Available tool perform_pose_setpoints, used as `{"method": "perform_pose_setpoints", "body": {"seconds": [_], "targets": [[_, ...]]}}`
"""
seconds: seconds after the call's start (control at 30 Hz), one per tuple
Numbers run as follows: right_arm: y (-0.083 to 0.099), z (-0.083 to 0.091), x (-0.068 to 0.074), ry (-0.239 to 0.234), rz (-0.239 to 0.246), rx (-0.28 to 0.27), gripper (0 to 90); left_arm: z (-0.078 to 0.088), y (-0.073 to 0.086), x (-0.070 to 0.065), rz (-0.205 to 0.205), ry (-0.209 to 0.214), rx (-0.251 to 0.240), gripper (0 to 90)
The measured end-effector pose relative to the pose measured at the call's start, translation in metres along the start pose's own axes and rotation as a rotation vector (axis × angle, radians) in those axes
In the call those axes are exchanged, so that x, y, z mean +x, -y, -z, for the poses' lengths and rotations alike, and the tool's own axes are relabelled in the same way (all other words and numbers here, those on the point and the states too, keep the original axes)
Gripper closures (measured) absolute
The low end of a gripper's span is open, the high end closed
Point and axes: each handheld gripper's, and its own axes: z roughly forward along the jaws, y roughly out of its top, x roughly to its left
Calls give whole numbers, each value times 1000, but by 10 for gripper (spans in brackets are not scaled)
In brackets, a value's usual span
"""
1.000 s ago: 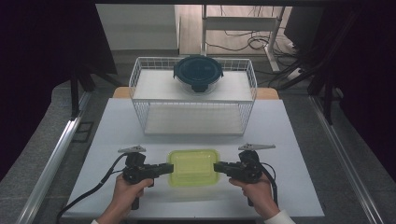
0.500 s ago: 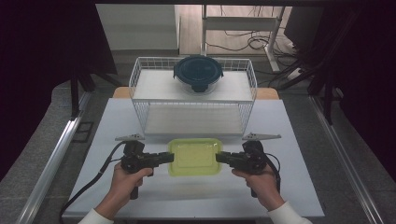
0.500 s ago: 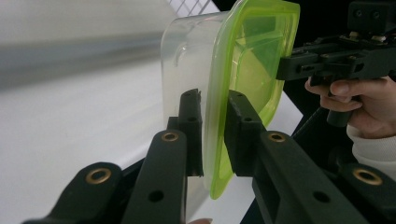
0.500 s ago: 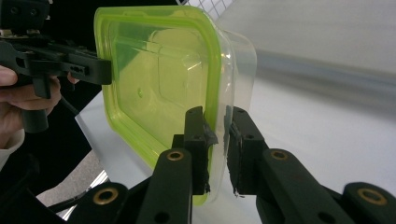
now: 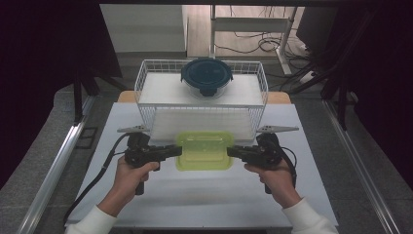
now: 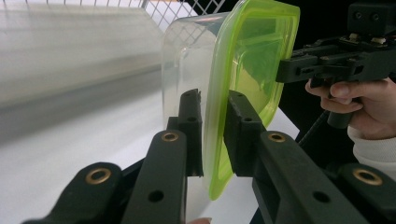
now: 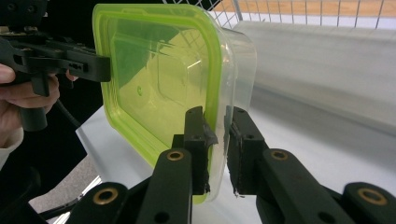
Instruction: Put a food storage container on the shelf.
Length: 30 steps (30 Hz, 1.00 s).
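A clear plastic container with a lime-green lid (image 5: 204, 150) hangs above the white table, held level between both hands. My left gripper (image 5: 177, 150) is shut on the lid's left rim, my right gripper (image 5: 231, 152) on its right rim. In the left gripper view the black jaws pinch the green rim (image 6: 215, 140), with the other gripper (image 6: 299, 67) gripping the far edge. The right gripper view shows its jaws clamped on the rim (image 7: 215, 130) and the left gripper (image 7: 95, 65) on the opposite side.
A white wire basket (image 5: 146, 90) stands just behind the container. A round dark-blue lidded bowl (image 5: 206, 75) sits at its back. Metal rails run along both sides of the table (image 5: 204, 200). Cables trail from each gripper.
Both grippers have lifted the green-lidded container off the table and carried it away from the person, toward the wire basket. The grips stay the same.
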Motion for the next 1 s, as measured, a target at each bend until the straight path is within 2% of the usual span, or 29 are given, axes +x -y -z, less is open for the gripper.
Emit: {"method": "perform_pose_setpoints", "body": {"seconds": [0.23,0.6,0.93,1.0], "targets": [[-19,5,-1,-9,11,-22,784,5,-21,-3,-24,5,-12,790],[-44,12,-1,-31,20,-57,784,11,-44,-8,-46,4,-35,790],[-74,18,-4,-40,39,-88,784,16,-76,-10,-70,9,-45,789],[-80,19,-5,-45,38,-93,784,17,-87,-10,-79,12,-47,789]]}}
